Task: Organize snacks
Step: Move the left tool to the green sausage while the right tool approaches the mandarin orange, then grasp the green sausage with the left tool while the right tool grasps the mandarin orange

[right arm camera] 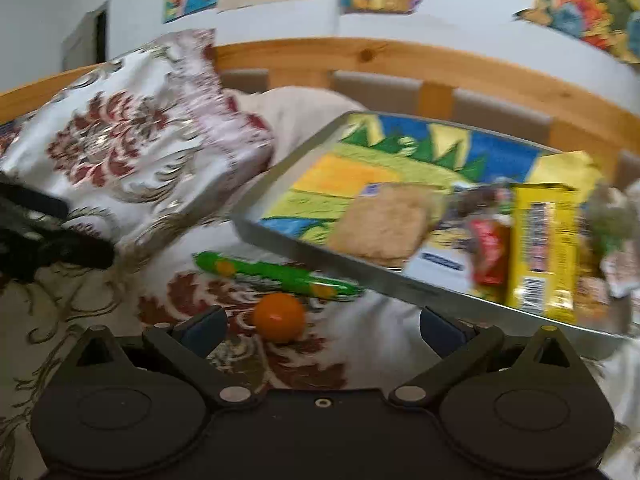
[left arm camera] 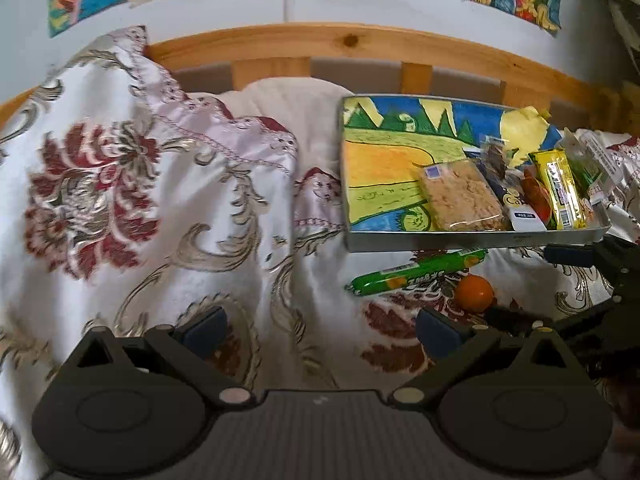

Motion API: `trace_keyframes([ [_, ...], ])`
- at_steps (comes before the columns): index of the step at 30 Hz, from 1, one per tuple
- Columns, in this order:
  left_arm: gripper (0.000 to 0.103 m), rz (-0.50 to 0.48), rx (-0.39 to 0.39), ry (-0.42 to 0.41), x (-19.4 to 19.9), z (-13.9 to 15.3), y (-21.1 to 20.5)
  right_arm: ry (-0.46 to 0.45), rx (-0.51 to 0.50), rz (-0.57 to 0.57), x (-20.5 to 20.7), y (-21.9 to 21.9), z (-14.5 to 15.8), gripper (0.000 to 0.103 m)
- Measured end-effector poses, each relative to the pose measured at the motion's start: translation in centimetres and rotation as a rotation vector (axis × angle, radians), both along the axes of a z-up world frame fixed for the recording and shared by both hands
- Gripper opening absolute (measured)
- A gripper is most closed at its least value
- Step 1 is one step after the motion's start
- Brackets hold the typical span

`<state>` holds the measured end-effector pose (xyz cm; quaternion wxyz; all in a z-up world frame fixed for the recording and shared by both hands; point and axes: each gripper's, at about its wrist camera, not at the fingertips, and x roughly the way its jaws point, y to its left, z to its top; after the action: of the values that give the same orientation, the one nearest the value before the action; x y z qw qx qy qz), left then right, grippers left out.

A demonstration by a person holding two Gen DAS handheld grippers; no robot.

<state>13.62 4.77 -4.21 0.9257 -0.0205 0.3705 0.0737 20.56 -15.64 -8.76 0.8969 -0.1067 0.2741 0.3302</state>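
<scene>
We judge the sorting to be partly done: the shallow tray [left arm camera: 472, 236] on the bed already holds a row of packets at its right end, among them a clear-wrapped biscuit block [left arm camera: 460, 196] and a yellow bar [left arm camera: 560, 190], while a green stick snack [left arm camera: 418, 272] and a small orange ball [left arm camera: 474, 293] lie loose on the bedspread [left arm camera: 120, 200] just in front of the tray's near wall. Our right hand-held gripper [right arm camera: 322, 330] has its fingers spread wide and empty, the ball [right arm camera: 279, 317] sitting just ahead, between them; our left hand-held gripper [left arm camera: 322, 330] is likewise spread and empty over bare cloth. The next move, we think, calls for closing gently on the round ball, which may roll on soft bedding, then lifting it over the tray wall. The tray's left half is free; the right-wrist view is blurred.
</scene>
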Motion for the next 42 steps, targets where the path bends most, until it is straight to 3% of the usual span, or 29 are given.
trace_keyframes([
  [4, 0.102, -0.011, -0.015, 0.032, 1.7, -0.4, 0.2, -0.009, -0.033, 0.063, 0.2, 1.1, -0.3, 0.1],
  [7, 0.102, -0.052, 0.03, 0.074, 3.0, -0.4, 0.0, -0.004, -0.052, 0.096, -0.1, 1.6, -0.4, 0.094],
  [12, 0.102, -0.201, 0.127, 0.197, 5.4, 0.0, -0.6, -0.003, -0.043, 0.104, -0.3, 1.4, -0.3, 0.09],
  [15, 0.102, -0.268, 0.154, 0.2, 6.5, -0.3, -1.0, 0.013, -0.022, 0.098, 0.0, 1.2, -0.3, 0.084],
  [22, 0.102, -0.335, 0.08, 0.233, 9.2, -2.6, -1.6, 0.048, 0.013, 0.079, 0.8, 0.8, -0.3, 0.075],
  [27, 0.102, -0.497, 0.127, 0.309, 10.0, -3.0, -1.9, 0.075, 0.026, 0.082, 1.3, 0.7, -0.5, 0.07],
  [30, 0.102, -0.563, 0.151, 0.316, 10.7, -3.2, -2.0, 0.097, 0.026, 0.082, 1.7, 0.9, -0.8, 0.065],
  [36, 0.102, -0.583, 0.09, 0.268, 11.6, -3.7, -1.2, 0.111, 0.017, 0.09, 1.7, 1.1, -1.3, 0.059],
  [42, 0.097, -0.587, 0.114, 0.212, 11.0, -3.3, -0.7, 0.112, 0.026, 0.098, 1.6, 1.3, -1.6, 0.043],
])
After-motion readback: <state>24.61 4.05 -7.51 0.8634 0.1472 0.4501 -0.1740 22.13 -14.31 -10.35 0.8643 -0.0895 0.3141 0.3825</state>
